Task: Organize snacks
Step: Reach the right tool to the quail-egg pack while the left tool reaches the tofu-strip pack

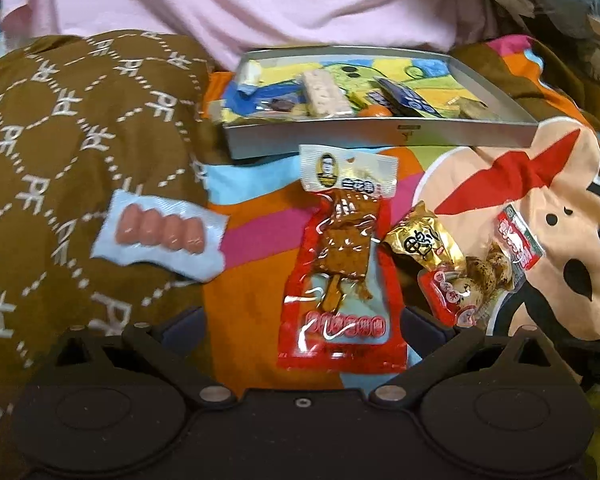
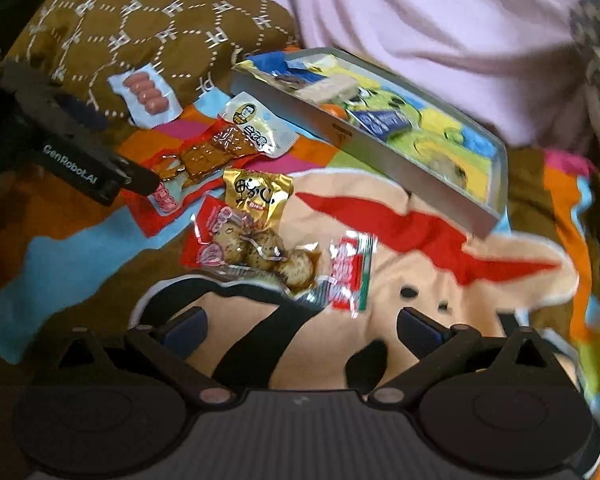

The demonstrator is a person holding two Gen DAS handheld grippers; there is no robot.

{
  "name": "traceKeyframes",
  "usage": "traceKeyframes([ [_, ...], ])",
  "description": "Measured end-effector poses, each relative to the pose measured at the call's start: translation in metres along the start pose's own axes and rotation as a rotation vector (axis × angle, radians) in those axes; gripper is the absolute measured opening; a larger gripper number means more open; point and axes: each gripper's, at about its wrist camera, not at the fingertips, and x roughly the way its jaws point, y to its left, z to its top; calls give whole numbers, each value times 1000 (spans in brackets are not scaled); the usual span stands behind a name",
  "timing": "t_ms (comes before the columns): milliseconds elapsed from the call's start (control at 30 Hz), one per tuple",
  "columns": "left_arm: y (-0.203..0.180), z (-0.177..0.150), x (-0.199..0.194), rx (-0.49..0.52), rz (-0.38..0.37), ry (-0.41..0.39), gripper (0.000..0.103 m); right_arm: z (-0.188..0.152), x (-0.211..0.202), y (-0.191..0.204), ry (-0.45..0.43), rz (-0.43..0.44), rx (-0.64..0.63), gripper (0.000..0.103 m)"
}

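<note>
Both grippers stand wide open and hold nothing. From the left wrist camera, the left gripper (image 1: 300, 328) has its dark blue pads spread on either side of the bottom edge of a red packet of dried tofu (image 1: 342, 264), which lies flat on a colourful cartoon blanket (image 1: 252, 280). At about 9 o'clock from that packet, a pale blue sausage pack (image 1: 160, 234) with four small sausages rests on a brown patterned cloth (image 1: 60, 140). At 3 o'clock, touching the tofu packet's edge, sits a gold-wrapped snack (image 1: 420, 236), overlapping a clear packet of speckled quail eggs (image 1: 484, 268) with red ends. At 12 o'clock, just beyond the tofu packet, lies a shallow grey tray (image 1: 380, 136) with a cartoon-printed floor. It holds a pale cracker bar (image 1: 324, 94), a dark blue packet (image 1: 408, 98), a small orange item and a few other wrapped pieces too blurred to name.

From the right wrist camera, the right gripper (image 2: 300, 328) hovers over the blanket with the quail egg packet at 12 o'clock, just ahead of its pads. A pink garment (image 2: 420, 20) fills the background.
</note>
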Motion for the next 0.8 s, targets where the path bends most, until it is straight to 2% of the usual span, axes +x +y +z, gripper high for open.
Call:
traceKeyframes([
  [267,-5,7,28,69,-14,20,102,10,33,-15,31,-16,-86,103],
  [433,-7,6,35,92,-87,47,102,11,50,-19,66,4,-166,103],
  [600,-16,7,44,147,-80,54,102,14,55,-10,41,18,-329,103],
  [800,-21,12,50,185,-53,58,102,22,65,10,-30,16,-520,103],
])
